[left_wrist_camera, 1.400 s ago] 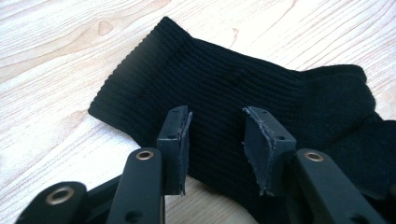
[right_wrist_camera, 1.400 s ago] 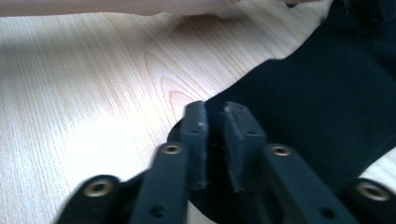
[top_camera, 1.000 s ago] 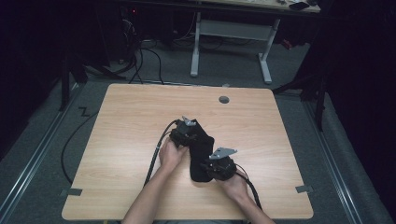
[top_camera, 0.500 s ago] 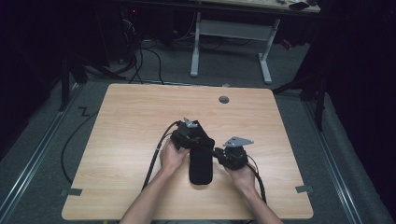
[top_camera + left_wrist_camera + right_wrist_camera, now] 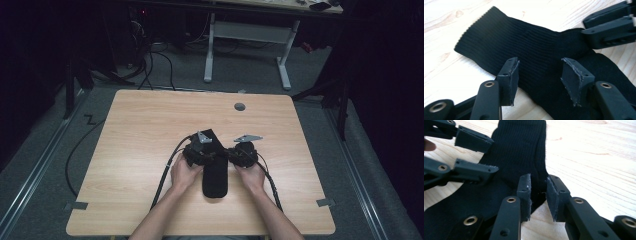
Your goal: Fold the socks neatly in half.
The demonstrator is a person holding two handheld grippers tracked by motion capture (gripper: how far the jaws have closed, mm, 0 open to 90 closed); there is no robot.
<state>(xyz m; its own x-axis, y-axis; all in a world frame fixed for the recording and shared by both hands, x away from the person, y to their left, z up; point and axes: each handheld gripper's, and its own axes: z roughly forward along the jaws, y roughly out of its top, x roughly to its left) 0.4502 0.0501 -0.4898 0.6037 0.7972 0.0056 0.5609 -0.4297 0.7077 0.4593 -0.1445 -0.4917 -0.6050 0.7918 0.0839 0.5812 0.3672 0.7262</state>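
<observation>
A black ribbed sock (image 5: 215,176) lies flat on the wooden table (image 5: 140,130), its length running toward the person. My left gripper (image 5: 211,157) hovers over the sock's (image 5: 531,45) middle from the left. Its jaws (image 5: 539,72) have just been opening and stand wide, with fabric under them but not pinched. My right gripper (image 5: 227,156) comes in from the right at the sock's (image 5: 521,150) heel edge. Its jaws (image 5: 538,192) have just opened a little, and a narrow gap shows beside the fabric between the pads. Each gripper's jaws face the other's across the sock.
A round grey grommet (image 5: 240,106) sits near the table's far edge. Black cables (image 5: 165,175) trail from both grippers toward the near edge. A white-legged desk (image 5: 245,45) stands on the floor beyond the table.
The right gripper has moved away from the person, up beside the left gripper. The sock, bunched between the grippers before, now lies stretched out. The left hand has stayed in place.
</observation>
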